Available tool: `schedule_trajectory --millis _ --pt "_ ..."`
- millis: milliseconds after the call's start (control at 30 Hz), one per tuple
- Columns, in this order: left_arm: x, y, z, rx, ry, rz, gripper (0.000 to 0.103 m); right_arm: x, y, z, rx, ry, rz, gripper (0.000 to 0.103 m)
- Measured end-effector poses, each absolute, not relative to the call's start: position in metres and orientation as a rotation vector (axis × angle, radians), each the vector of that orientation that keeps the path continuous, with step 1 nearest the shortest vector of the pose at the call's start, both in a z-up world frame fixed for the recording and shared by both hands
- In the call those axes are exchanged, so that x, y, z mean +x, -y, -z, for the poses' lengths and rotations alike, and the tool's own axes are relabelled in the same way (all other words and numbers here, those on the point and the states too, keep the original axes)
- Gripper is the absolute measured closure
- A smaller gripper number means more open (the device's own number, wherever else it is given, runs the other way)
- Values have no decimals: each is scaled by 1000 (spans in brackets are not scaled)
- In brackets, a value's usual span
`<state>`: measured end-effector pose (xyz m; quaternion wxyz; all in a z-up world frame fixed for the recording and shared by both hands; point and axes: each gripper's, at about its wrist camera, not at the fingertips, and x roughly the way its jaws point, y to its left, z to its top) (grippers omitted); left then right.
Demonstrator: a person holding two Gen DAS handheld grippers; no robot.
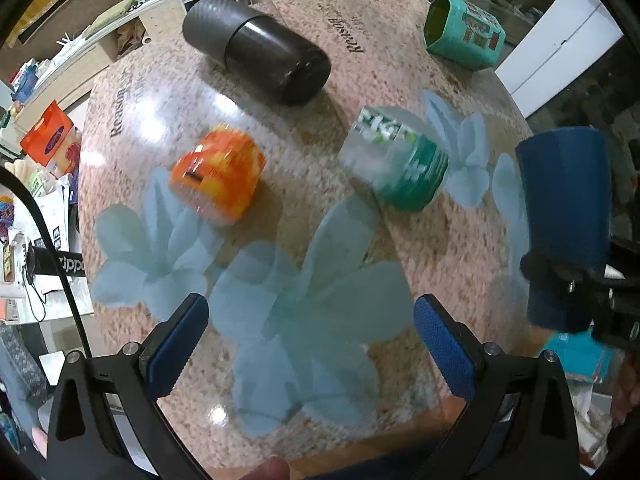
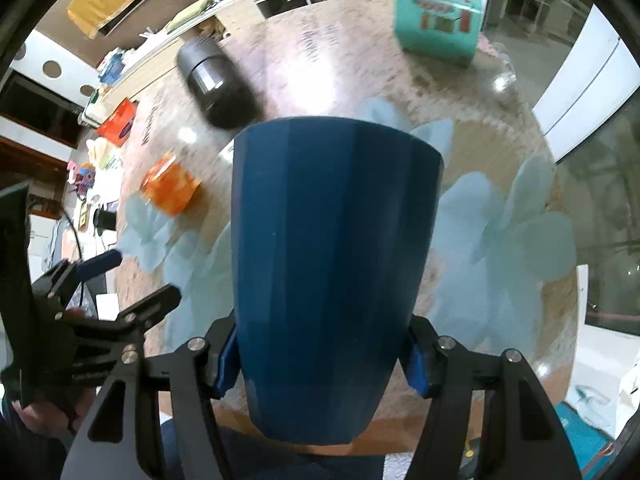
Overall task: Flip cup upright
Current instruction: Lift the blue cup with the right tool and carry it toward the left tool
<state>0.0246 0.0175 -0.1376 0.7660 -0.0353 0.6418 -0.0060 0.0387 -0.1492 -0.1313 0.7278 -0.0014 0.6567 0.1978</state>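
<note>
The dark blue cup [image 2: 328, 272] fills the middle of the right wrist view, held off the round table [image 2: 460, 148]. My right gripper [image 2: 322, 364] is shut on the cup's narrow end, its blue pads [image 2: 226, 364] pressed on both sides; the wide end points away from the camera. In the left wrist view the cup [image 1: 568, 208] hangs at the right edge with the right gripper [image 1: 568, 280] clamped on it. My left gripper [image 1: 312, 344] is open and empty above the table's near part. It also shows at the left of the right wrist view [image 2: 132, 276].
On the table lie a black cylinder [image 1: 260, 48], an orange can [image 1: 218, 176], a green-and-white can [image 1: 398, 160] and a teal box [image 1: 464, 34]. Shelves and clutter stand beyond the table's left edge. A window is at the right.
</note>
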Motion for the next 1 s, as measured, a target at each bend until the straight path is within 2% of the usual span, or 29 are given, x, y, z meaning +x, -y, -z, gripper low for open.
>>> schedule_trajectory --millis 567,1000 --pt "-22 -67 179 -116 -1467 -18 0 1 90 208 -138 -1571 -484 41" --pt "-26 -75 191 -85 -1472 -52 0 14 85 215 -214 -1553 -448 40"
